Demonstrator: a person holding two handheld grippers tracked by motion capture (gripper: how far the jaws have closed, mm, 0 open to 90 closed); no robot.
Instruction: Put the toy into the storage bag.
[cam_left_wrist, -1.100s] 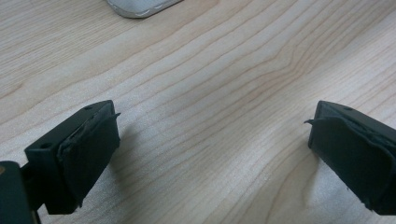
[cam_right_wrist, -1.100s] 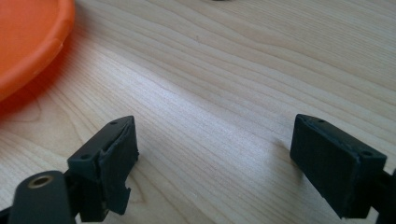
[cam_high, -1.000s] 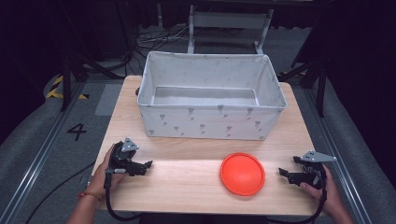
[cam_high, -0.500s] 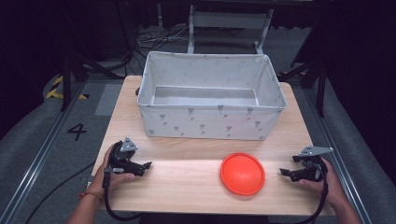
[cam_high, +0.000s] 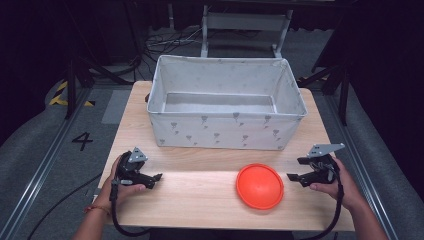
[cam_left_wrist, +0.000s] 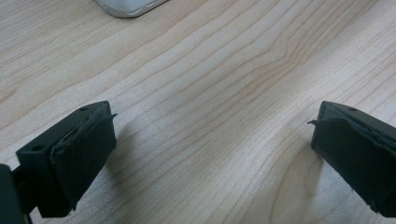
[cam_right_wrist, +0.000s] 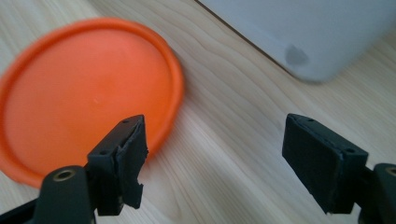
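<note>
High view: I'm edging the right gripper (cam_high: 296, 169) toward the orange disc (cam_high: 259, 186) — jaws wide, empty, closer than a second ago, probably lining up a grab. The left gripper (cam_high: 156, 179) is idling, gaping, holding nothing; the fabric bin (cam_high: 225, 131) is waiting beyond.

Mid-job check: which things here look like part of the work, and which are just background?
Likely in play:
orange disc
fabric bin
right hand-held gripper, open beside the disc
left hand-held gripper, open over bare table

Background:
floor cables
metal frame
</note>
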